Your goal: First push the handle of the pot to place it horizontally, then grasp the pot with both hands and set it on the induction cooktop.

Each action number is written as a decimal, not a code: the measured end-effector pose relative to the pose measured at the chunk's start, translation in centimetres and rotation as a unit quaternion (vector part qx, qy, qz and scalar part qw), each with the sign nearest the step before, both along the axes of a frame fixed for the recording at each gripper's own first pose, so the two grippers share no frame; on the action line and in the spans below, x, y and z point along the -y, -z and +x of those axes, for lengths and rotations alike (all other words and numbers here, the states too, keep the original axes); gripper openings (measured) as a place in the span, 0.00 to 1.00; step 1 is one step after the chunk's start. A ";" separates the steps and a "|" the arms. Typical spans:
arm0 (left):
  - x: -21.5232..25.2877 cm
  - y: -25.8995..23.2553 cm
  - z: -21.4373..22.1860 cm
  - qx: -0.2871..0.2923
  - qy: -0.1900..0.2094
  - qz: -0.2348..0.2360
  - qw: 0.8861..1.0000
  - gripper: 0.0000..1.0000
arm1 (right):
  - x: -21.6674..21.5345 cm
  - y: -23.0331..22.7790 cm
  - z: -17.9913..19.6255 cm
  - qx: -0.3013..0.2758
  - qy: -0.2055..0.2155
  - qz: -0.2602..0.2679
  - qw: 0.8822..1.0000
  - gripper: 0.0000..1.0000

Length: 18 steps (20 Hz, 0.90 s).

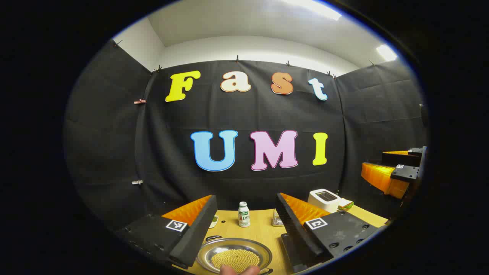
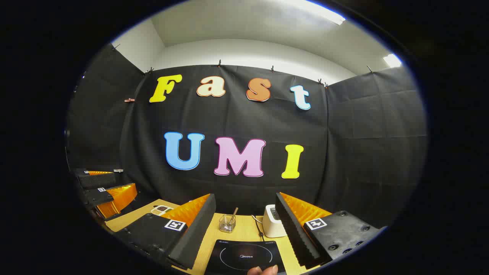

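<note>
Hovering above the wooden table [image 1: 263, 229], the left gripper [image 1: 244, 229] stands wide open, holding nothing; the pot [image 1: 233, 256], full of yellow beans, lies at six o'clock between its fingers; the right gripper [image 2: 244, 231] also gapes wide, with the induction cooktop [image 2: 246, 256] at six o'clock.

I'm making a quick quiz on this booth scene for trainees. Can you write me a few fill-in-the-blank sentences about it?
1. The metal pot holds small yellow ____.
2. The induction cooktop has ____ standing on it.
3. In the left gripper view, the small bottle stands ____ the pot.
4. Both hand-held grippers, left and right, have their jaws ____.

Missing words: beads; nothing; behind; open
</note>
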State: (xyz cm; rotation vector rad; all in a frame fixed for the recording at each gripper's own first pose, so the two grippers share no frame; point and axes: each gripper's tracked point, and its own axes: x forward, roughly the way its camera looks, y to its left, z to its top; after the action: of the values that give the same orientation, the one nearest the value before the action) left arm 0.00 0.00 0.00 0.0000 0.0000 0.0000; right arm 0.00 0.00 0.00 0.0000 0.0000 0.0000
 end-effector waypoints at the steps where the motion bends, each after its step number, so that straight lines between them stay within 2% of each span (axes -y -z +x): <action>1: 0.1 -0.1 -0.1 0.001 0.001 0.000 1.000 0.96 | 0.2 0.0 0.0 0.000 0.001 0.000 1.000 0.97; 18: 1.2 -0.8 -0.8 0.016 0.018 -0.004 1.000 0.96 | 1.1 0.9 -0.4 -0.006 0.009 -0.002 1.000 0.98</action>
State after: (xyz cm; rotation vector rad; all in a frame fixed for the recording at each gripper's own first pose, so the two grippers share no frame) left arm -0.81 -1.17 0.78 -0.0089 -0.0324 -0.0362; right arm -0.37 -1.12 -0.85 -0.0037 0.0122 -0.0172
